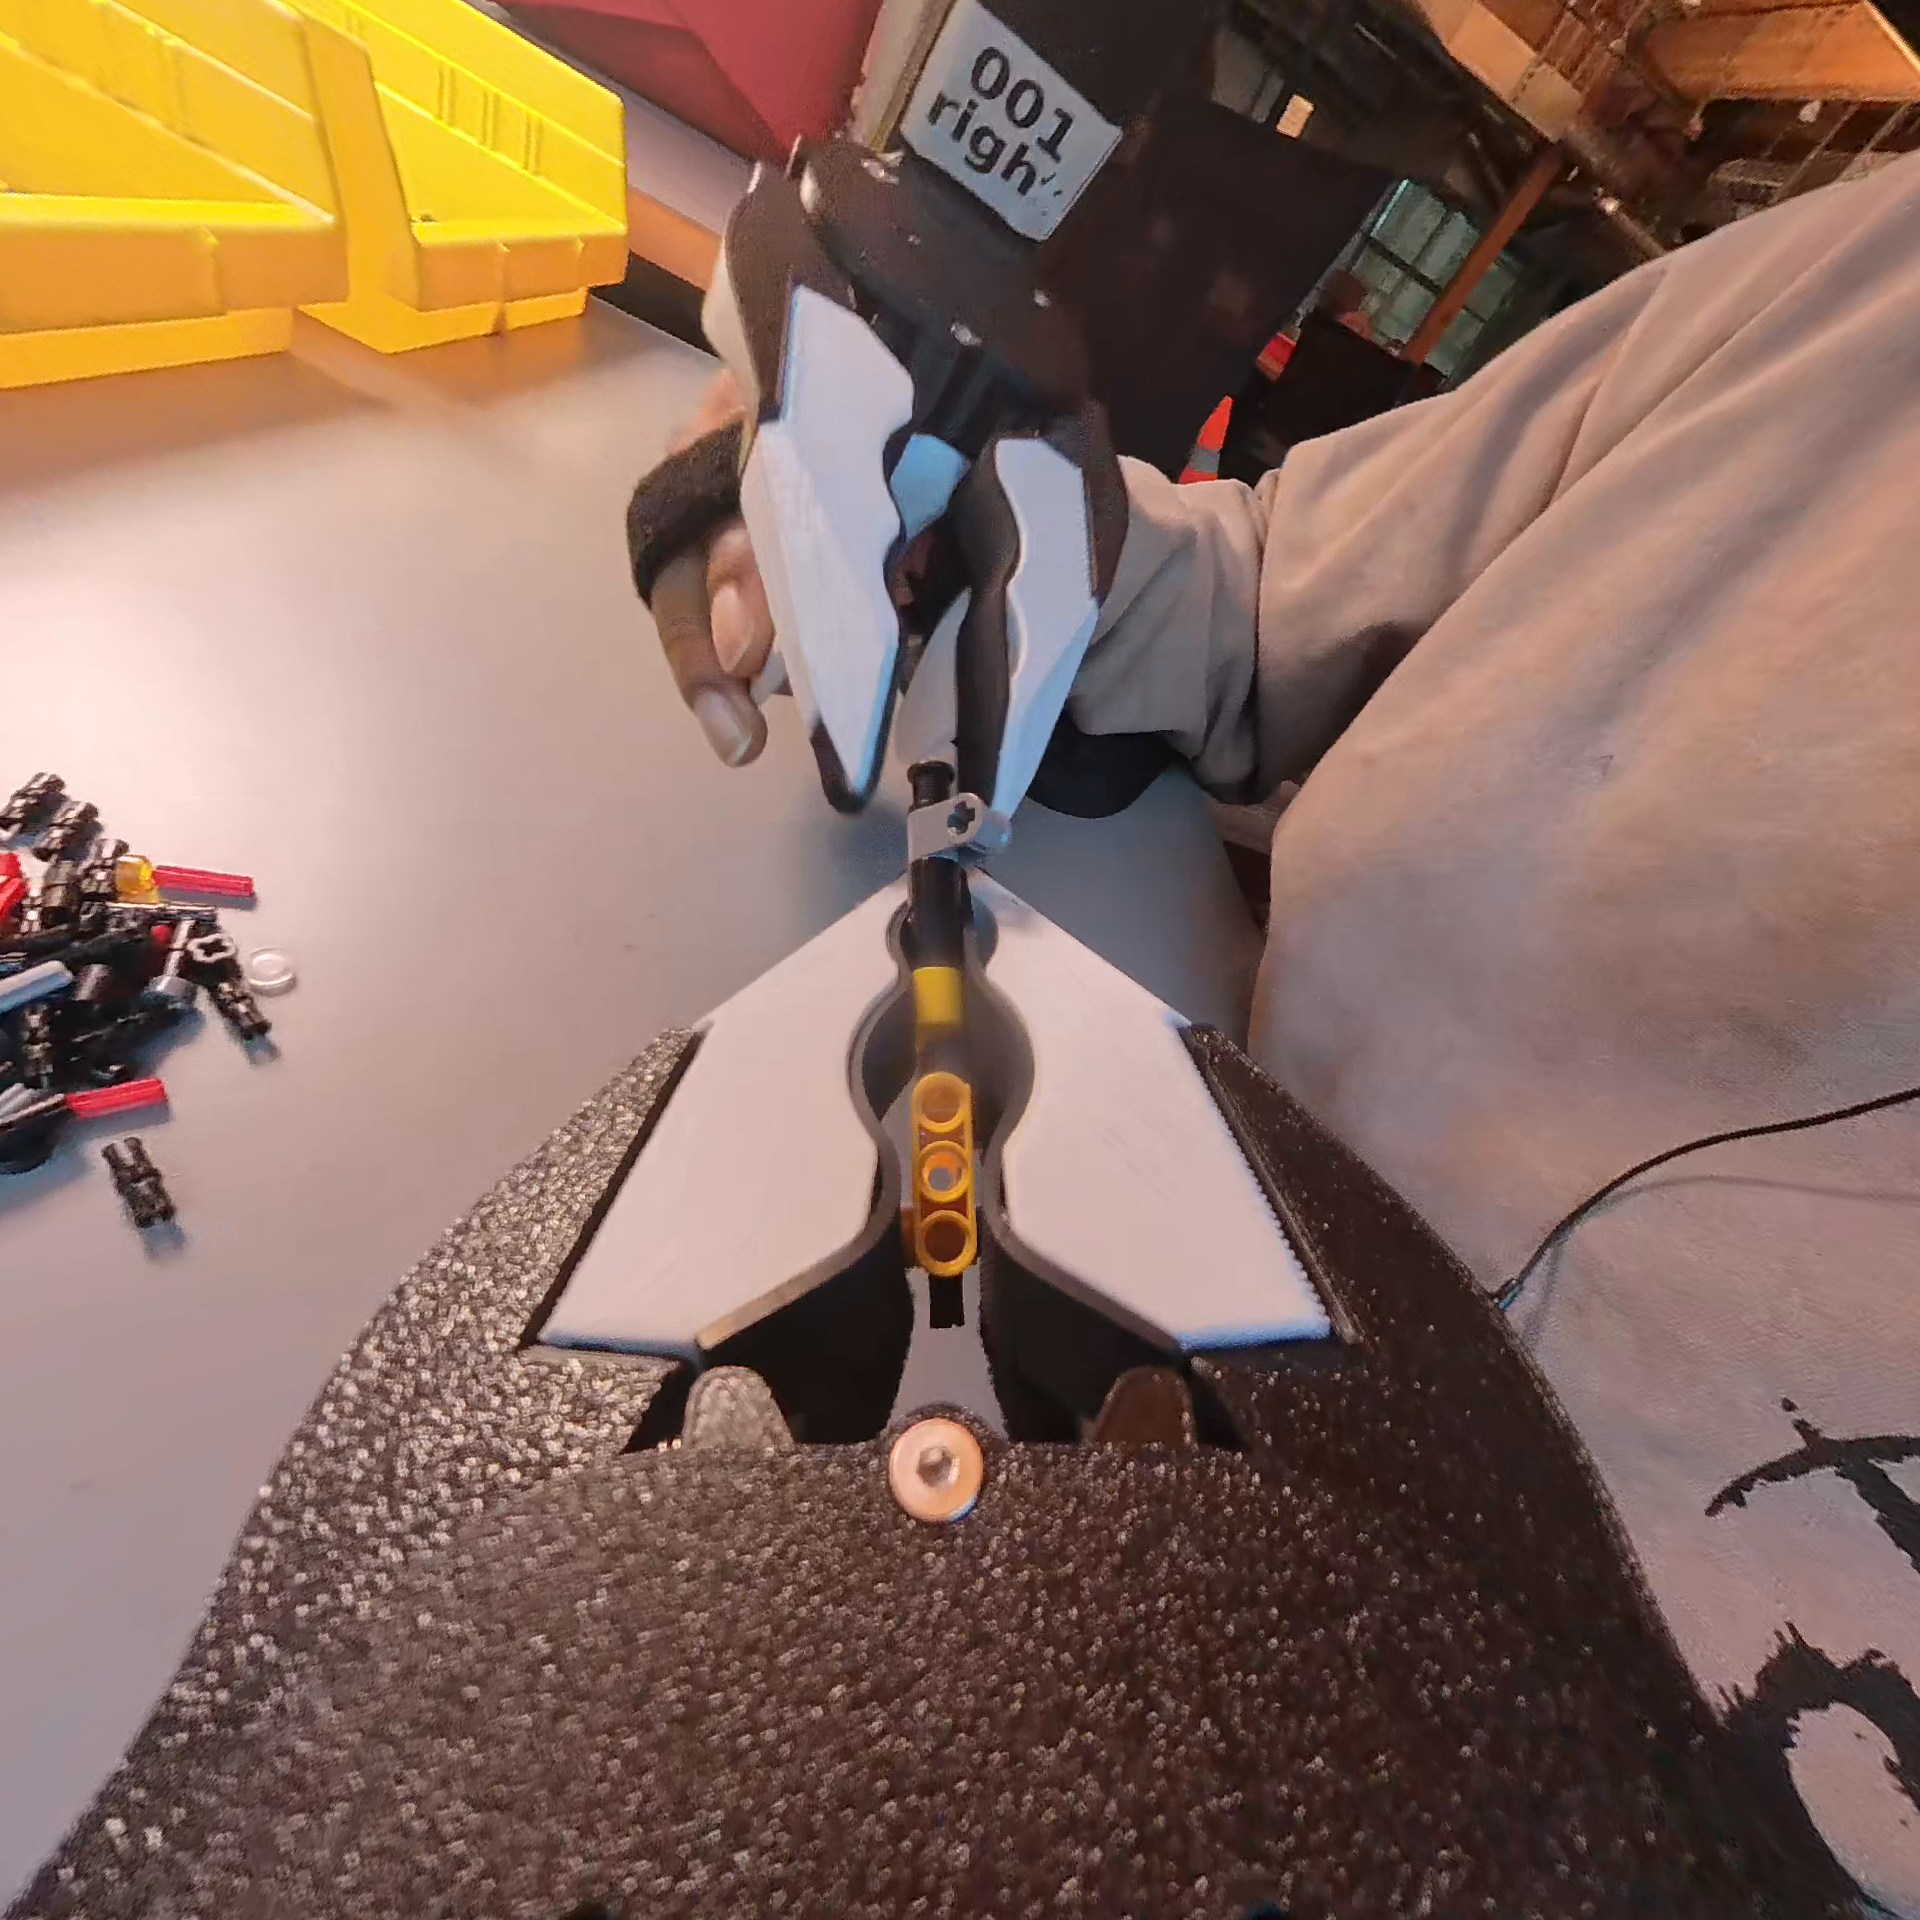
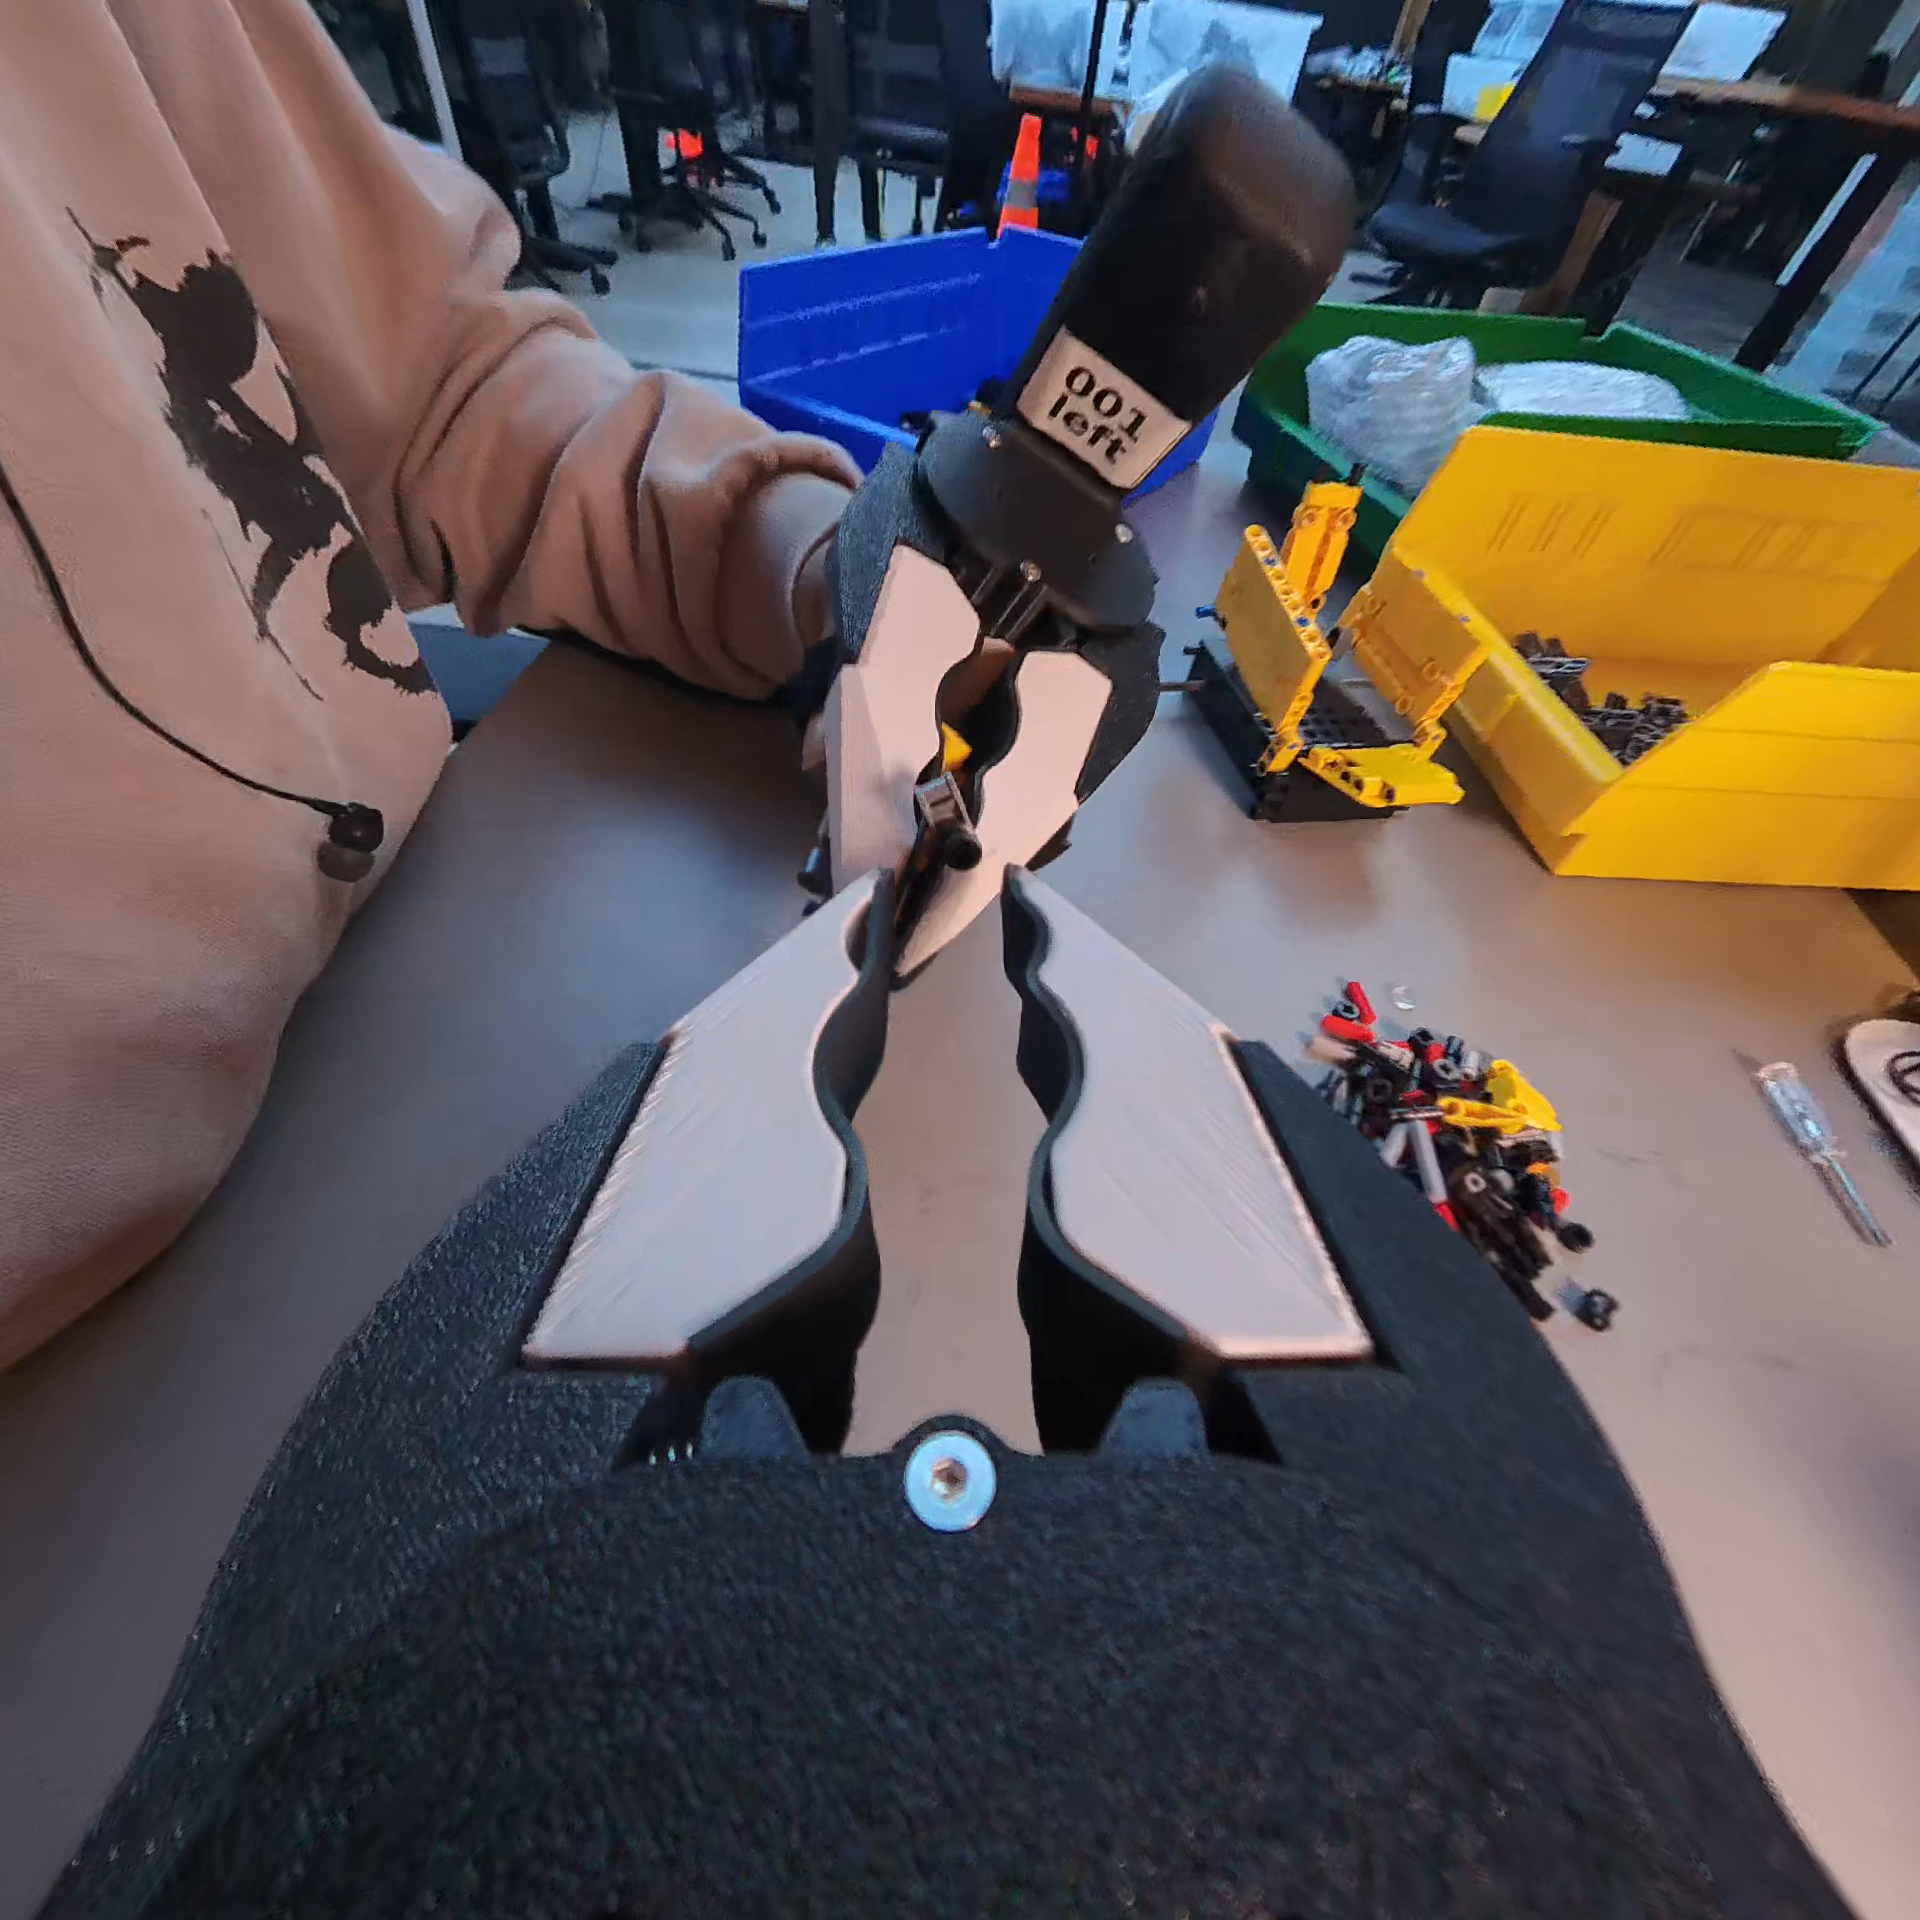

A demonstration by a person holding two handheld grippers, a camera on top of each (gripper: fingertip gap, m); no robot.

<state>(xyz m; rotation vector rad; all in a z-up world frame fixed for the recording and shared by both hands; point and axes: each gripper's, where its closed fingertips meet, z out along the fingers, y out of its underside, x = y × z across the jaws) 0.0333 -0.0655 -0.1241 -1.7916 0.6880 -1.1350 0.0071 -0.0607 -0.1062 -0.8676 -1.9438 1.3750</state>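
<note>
My left gripper (image 1: pixel 935 902) is shut on a black axle (image 1: pixel 932 883) that carries a yellow bush (image 1: pixel 935 992) and a yellow beam with holes (image 1: pixel 943 1174), which lies back between the fingers. The axle's end sticks out past the fingertips and bears a small grey connector (image 1: pixel 961 821). My right gripper (image 2: pixel 948 883) is open. In the left wrist view it (image 1: pixel 925 800) comes down from above. One fingertip (image 1: pixel 1010 800) is at the grey connector and the other stands clear. The right wrist view shows the left gripper (image 2: pixel 914 873) with the connector (image 2: pixel 935 795) just beyond my open fingers.
A pile of small black, red and yellow parts (image 2: pixel 1455 1132) lies on the grey table (image 1: pixel 416 623). A yellow-and-black built model (image 2: pixel 1330 675) stands by a yellow bin (image 2: pixel 1683 644). Blue (image 2: pixel 883 322) and green (image 2: pixel 1558 353) bins are behind. A person's beige sleeve (image 2: pixel 582 499) is close.
</note>
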